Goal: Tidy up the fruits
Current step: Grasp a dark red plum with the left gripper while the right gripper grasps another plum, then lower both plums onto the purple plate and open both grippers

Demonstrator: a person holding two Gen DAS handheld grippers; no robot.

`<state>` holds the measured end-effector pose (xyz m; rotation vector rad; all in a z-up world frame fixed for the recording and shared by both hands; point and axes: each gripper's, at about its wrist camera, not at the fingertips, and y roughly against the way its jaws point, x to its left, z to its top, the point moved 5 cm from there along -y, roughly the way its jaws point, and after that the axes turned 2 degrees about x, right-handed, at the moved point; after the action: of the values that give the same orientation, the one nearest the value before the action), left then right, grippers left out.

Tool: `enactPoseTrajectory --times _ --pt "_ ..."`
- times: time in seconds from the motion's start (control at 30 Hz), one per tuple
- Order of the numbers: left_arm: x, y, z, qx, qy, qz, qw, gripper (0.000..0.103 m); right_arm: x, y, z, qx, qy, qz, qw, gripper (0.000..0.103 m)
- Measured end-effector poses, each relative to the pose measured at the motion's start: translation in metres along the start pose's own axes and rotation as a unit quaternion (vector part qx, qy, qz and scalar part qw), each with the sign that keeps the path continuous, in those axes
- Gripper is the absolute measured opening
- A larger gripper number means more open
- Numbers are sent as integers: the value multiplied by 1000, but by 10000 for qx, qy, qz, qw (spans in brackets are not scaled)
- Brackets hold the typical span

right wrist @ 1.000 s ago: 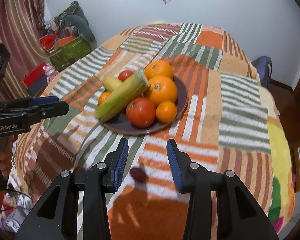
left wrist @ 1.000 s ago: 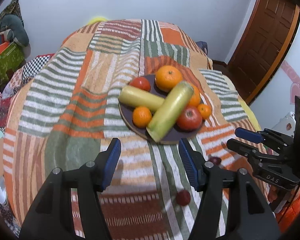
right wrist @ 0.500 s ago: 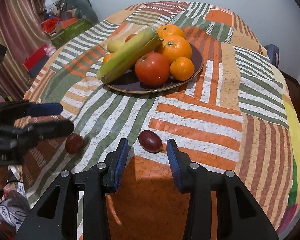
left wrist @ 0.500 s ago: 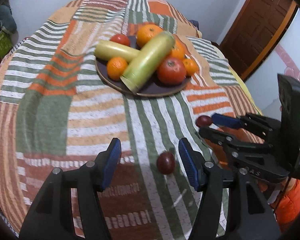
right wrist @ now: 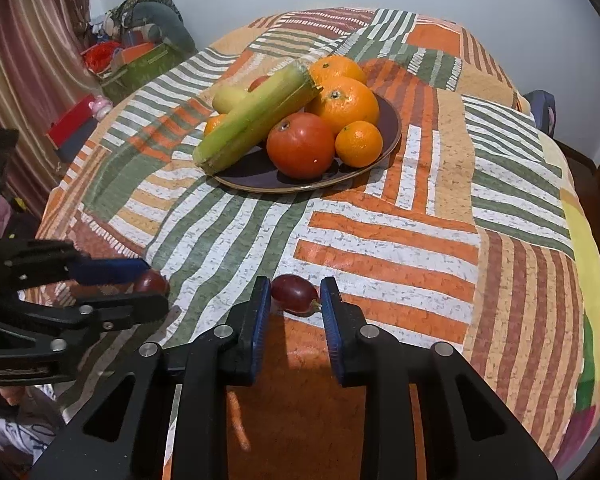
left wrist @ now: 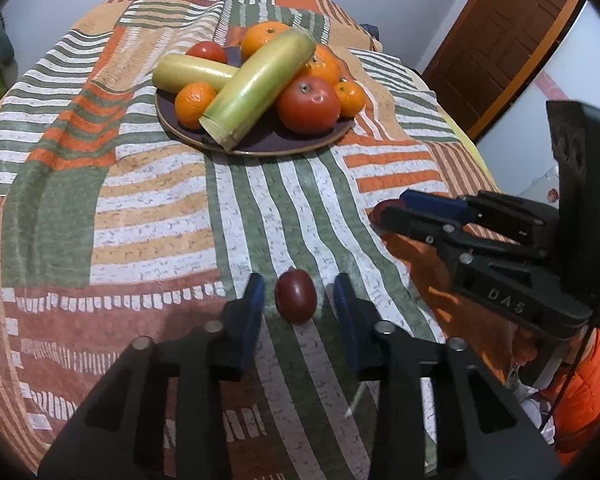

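Two dark red grapes lie on the striped patchwork cloth. My left gripper is open, its blue pads on either side of one grape, which also shows in the right wrist view. My right gripper is open around the other grape, which is mostly hidden behind its fingers in the left wrist view. A dark plate farther back holds oranges, tomatoes and two corn cobs; it also shows in the right wrist view.
The cloth-covered table drops off at the right and near edges. A wooden door stands at the right. Boxes and clutter lie on the floor at the left, next to a striped curtain.
Both grippers have moved down and forward to the cloth. Each grape now sits between a pair of open pads, where before it lay ahead of them.
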<state>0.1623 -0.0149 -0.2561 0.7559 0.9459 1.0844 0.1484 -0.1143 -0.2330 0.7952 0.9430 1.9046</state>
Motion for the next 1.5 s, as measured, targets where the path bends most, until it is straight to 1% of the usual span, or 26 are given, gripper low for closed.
enactPoseTrajectory --times 0.03,0.1,0.17,0.27,0.37,0.53,0.63,0.7,0.77,0.83,0.87,0.93,1.07,1.3,1.5 --pt "0 -1 -1 1 -4 4 10000 31 0 1 0 -14 -9 10 10000 20" --pt "0 -1 -1 -4 9 -17 10000 27 0 4 1 -55 -27 24 10000 20" --pt "1 -1 0 -2 28 -30 10000 20 -1 6 2 -86 -31 26 10000 20" --pt "3 0 1 0 74 -76 9999 19 -1 7 4 -120 -47 34 9999 20" --pt "6 2 4 -35 69 -35 10000 19 0 8 6 -148 -52 47 9999 20" --pt "13 11 18 -195 122 36 9997 19 1 11 10 -206 -7 38 9998 20" --pt "17 15 27 -296 151 69 9994 19 1 8 10 -100 -21 134 9999 20" --pt "20 17 32 -363 186 60 9992 19 0 2 7 8 -35 80 10000 23" --pt "22 18 34 -394 210 61 9990 19 -3 -4 4 62 -16 -67 10000 32" --pt "24 17 35 -394 223 82 9989 19 -5 -5 3 73 -11 -129 9999 32" --pt "26 16 36 -384 236 98 9989 19 -6 -5 3 61 -21 -127 9999 31" --pt "29 14 36 -373 263 115 9989 19 -9 -6 2 25 5 -183 9998 26" --pt "37 14 39 -396 340 149 9985 19 -14 -6 2 22 -57 -257 9996 18" --pt "45 18 51 -515 329 237 9978 19 -15 -5 6 -27 -82 -175 9998 18" --pt "50 28 75 -764 234 341 9962 19 -13 4 25 -273 -25 -105 9996 18"
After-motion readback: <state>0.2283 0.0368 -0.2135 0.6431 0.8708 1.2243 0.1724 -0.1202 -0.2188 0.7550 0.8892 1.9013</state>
